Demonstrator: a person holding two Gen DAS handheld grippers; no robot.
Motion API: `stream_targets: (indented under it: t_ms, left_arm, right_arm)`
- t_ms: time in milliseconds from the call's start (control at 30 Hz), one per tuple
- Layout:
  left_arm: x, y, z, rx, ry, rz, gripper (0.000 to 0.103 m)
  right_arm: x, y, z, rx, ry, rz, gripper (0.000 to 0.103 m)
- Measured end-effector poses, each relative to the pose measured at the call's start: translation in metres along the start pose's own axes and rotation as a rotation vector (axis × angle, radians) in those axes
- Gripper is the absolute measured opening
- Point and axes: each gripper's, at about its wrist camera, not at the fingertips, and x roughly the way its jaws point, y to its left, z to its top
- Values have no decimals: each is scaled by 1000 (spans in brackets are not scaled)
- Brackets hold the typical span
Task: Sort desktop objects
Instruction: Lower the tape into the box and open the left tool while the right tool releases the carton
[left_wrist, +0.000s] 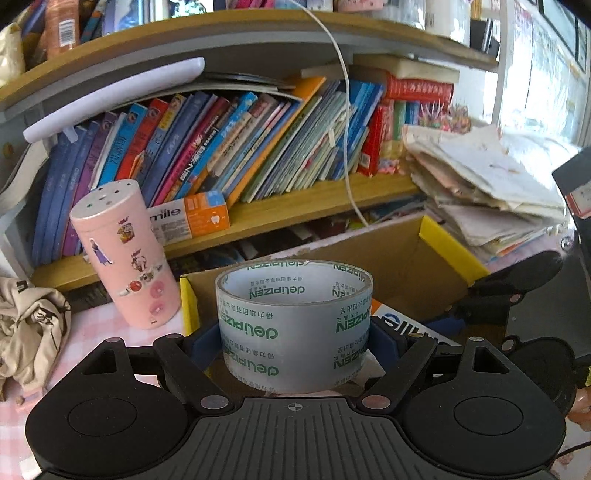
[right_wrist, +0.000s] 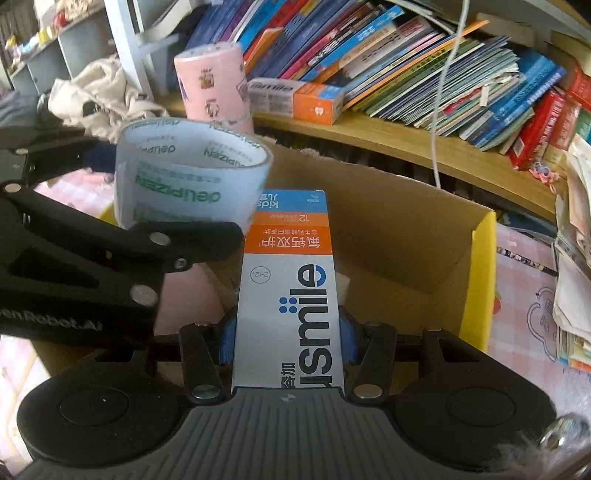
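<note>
Clear plastic tape, a wide roll (left_wrist: 295, 325), printed in green with "deliPIZEN" repeated upside down around its wall, plus small Chinese characters. Left gripper (left_wrist: 295, 343) has its jaws closed on the roll's outer sides, blue pads pressed against it; the roll stands with its hollow core facing up, held above the near edge of a cardboard box (left_wrist: 402, 266).

Right gripper (right_wrist: 288, 332) has its jaws clamped on a long toothpaste carton (right_wrist: 288, 280), blue pads on both narrow sides. Carton is white, orange and blue, pointing away from the camera over the box's interior. Readable: "usmile", "kids", "2-12", "12", and orange-band Chinese text. In the right wrist view the tape roll sits just left of the carton's far end, overlapping it.

Box is brown inside with yellow flaps, open, standing on a counter (left_wrist: 92, 325) covered in pink checked cloth.

Around it:
- pink cylinder (left_wrist: 125, 254) with cartoon stickers and holes in its top, left of the box
- crumpled beige fabric (left_wrist: 29, 328), far left
- second usmile carton (left_wrist: 188, 218) lying on the wooden shelf (left_wrist: 314, 199)
- leaning row of books (left_wrist: 240, 147) on that shelf
- ragged stack of papers (left_wrist: 487, 192) at right
- white cable (left_wrist: 345, 110) hanging down in front of the books
</note>
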Motion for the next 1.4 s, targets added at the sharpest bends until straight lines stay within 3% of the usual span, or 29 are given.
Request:
stream_targets:
  t_ms: [333,533,633,1067,1400]
  left_arm:
    - [13,8,-2,-16,24,16,85]
    - [8,11,0,-35,3,13,88]
    - [1,9,1,-31,-20,25,92]
    - [-55,0,1,-28,-150,23,94]
    - [-98,-1,-22,-50,-168,46,94]
  right_arm:
    - [8,4,7,-20,5,-9,53]
    - [1,1,6,9,-29,-2,81]
    - [-5,0,5,24,-44,1,84]
    - [-35,8,-9,55,-93,23,87]
    - [-64,18,-19,68,-152,12,89]
